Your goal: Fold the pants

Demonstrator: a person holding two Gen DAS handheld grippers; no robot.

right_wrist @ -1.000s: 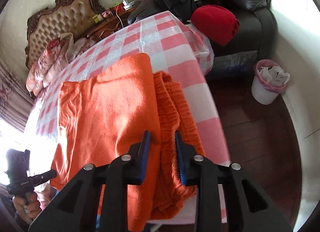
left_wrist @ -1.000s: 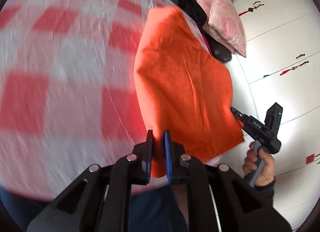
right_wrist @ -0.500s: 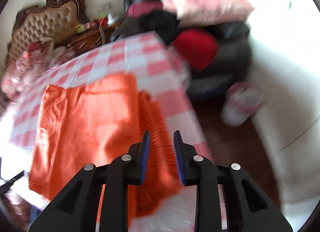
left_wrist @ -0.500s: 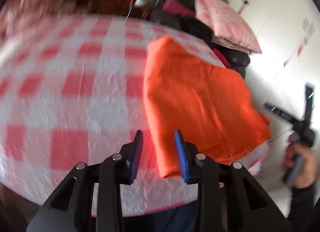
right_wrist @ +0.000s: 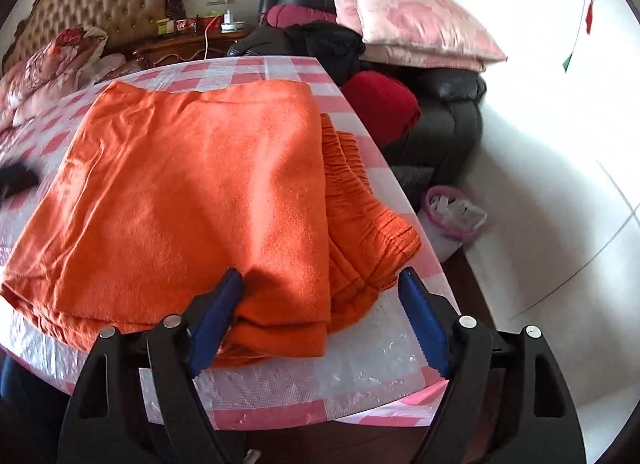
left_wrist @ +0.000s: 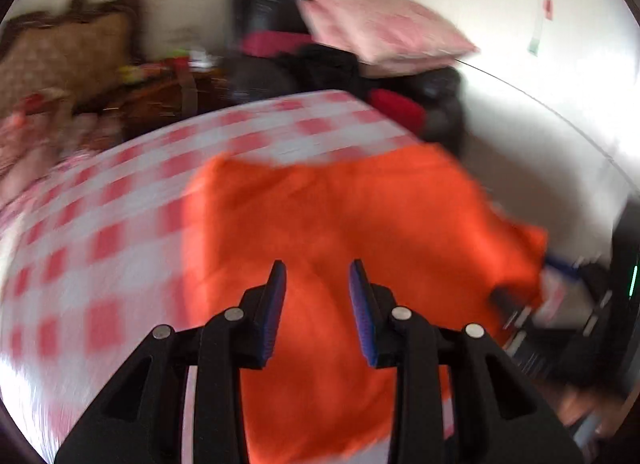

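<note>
The orange pants [right_wrist: 192, 199] lie folded in layers on the red-and-white checked table [right_wrist: 304, 380], with the ribbed waistband [right_wrist: 360, 199] sticking out on the right. My right gripper [right_wrist: 320, 304] is open and empty, just above the near edge of the fold. In the blurred left wrist view the pants [left_wrist: 360, 223] lie flat under my left gripper [left_wrist: 316, 288], which is open and empty. The right gripper shows there as a dark blur [left_wrist: 580, 324] at the far right. A dark part of the left gripper [right_wrist: 16, 179] shows at the left edge of the right wrist view.
A black leather sofa [right_wrist: 452, 115] with pink pillows [right_wrist: 416, 23], dark clothes and a red bundle [right_wrist: 380, 103] stands past the table. A pink-lined waste bin [right_wrist: 452, 215] is on the floor to the right. A tufted headboard [right_wrist: 108, 3] and a wooden side table are at the back left.
Both grippers let go of the pants and opened. The pants now lie flat and folded on the table. The left gripper swung over the cloth; the right one drew back to the near edge.
</note>
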